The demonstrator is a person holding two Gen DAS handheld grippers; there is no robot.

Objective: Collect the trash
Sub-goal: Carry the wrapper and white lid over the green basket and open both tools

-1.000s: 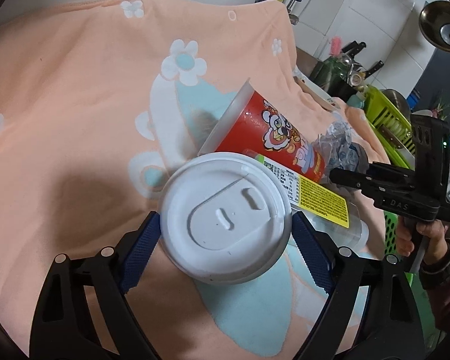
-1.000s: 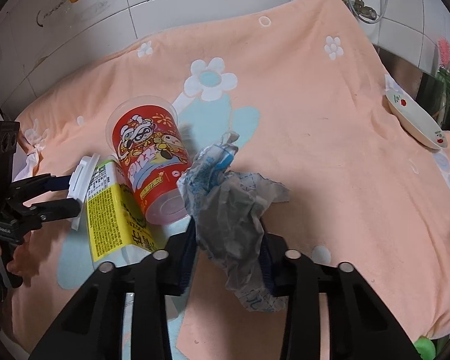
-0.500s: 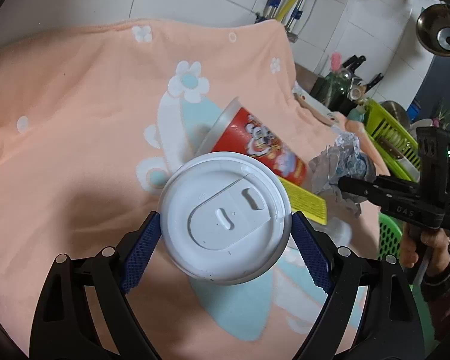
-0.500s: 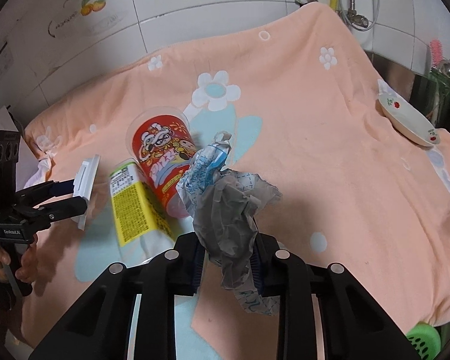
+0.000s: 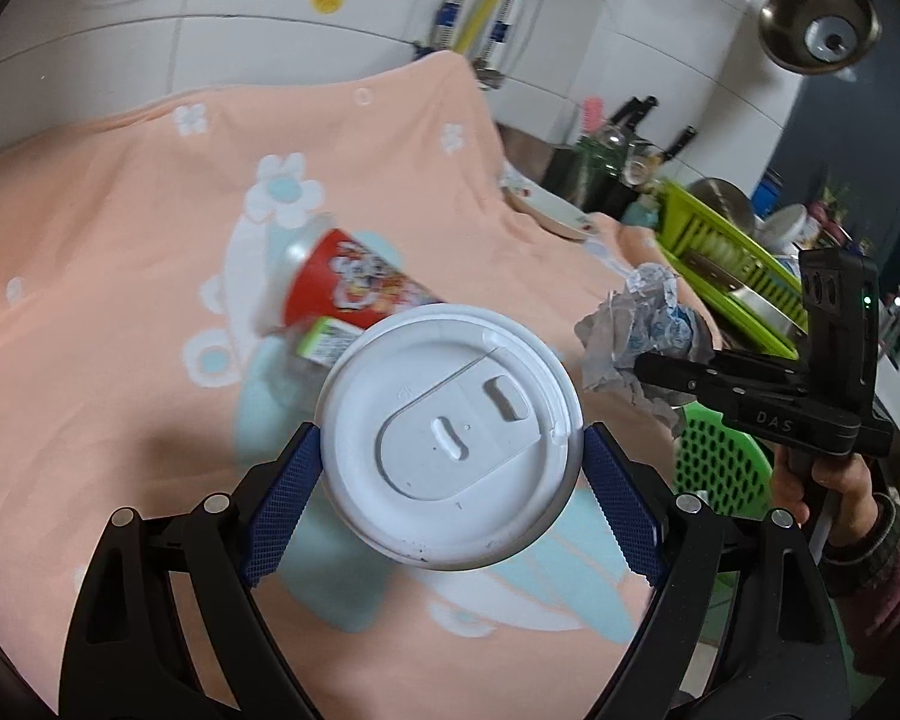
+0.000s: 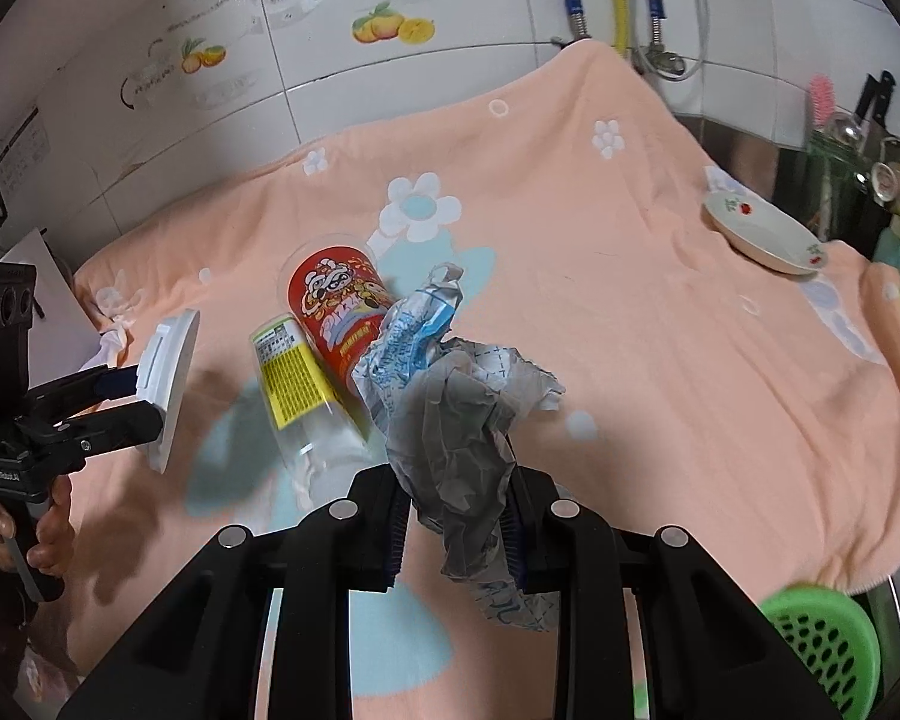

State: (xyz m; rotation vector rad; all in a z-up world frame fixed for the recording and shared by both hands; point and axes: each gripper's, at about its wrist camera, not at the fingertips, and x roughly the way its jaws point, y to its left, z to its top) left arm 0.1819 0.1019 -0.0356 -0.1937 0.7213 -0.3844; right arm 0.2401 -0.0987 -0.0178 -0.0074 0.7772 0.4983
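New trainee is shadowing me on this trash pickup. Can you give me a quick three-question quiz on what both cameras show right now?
1. True or false: the left hand-held gripper holds the white lid by its rim.
2. What does the right hand-held gripper grip? A) red cup B) crumpled wrapper C) plate
3. Fill in: the red cup lies on its ____ on the peach cloth, beside the clear bottle with the yellow label.

Key
1. True
2. B, the crumpled wrapper
3. side
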